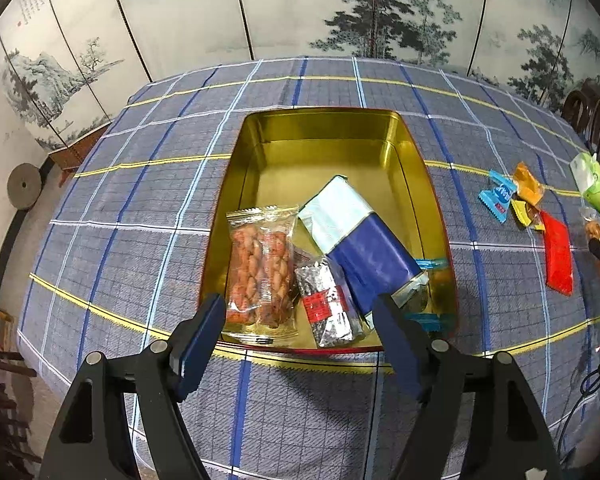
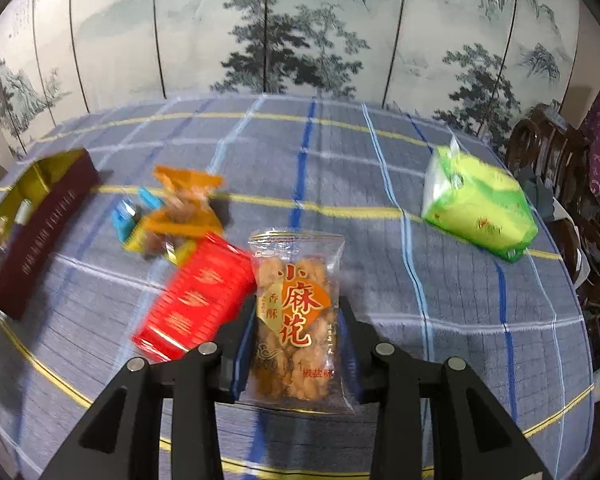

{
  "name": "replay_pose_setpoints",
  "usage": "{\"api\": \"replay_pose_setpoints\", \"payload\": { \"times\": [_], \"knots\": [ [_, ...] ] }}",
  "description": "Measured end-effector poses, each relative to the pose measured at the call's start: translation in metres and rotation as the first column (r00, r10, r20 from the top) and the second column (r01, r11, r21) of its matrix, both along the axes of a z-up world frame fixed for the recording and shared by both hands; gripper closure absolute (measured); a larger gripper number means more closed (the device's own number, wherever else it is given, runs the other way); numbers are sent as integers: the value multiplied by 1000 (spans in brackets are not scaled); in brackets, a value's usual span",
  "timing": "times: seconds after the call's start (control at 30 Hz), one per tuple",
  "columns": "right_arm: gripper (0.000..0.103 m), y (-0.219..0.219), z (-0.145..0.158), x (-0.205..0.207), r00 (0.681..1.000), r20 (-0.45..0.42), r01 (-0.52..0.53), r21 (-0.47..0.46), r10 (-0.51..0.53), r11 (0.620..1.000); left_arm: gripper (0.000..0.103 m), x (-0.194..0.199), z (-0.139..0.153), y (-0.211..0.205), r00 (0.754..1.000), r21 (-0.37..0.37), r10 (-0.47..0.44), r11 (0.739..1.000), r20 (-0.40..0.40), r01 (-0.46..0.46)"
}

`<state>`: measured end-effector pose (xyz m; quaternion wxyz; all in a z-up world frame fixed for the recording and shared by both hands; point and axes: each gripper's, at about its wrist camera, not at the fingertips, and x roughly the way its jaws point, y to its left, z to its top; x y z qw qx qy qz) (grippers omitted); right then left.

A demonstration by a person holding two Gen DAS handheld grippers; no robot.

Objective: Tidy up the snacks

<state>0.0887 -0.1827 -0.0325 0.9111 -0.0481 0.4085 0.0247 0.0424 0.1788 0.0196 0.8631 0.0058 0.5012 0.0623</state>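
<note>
My left gripper (image 1: 300, 312) gapes empty over the tin (image 1: 432, 184); my right gripper (image 2: 296, 320) clamps the twist-snack packet (image 2: 296, 312), which I judge goes into the tin next

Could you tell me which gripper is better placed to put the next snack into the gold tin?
Probably the right gripper: it is shut on a clear packet of fried dough twists. The left gripper stands open and empty over the gold tin.
</note>
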Motion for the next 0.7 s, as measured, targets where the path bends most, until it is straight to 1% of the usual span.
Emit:
{"api": "replay_pose_setpoints", "payload": {
  "times": [0.13,0.3,0.4,0.57,0.7],
  "knots": [
    [66,28,17,0,998,14,-58,39,58,998,30,-5,3,10,1000,-5,27,1000,8,-27],
    [66,84,30,-2,985,28,-171,77,170,982,30,-14,7,27,998,-4,67,998,23,-67],
    [66,123,34,-2,969,28,-247,97,246,964,30,-19,8,40,995,-13,93,996,24,-93],
    [66,181,38,-4,938,36,-347,97,345,933,30,-31,5,64,989,-10,149,989,16,-149],
    [66,218,36,-2,912,35,-411,89,409,907,30,-41,2,83,979,-12,203,979,7,-203]
  ]
}}
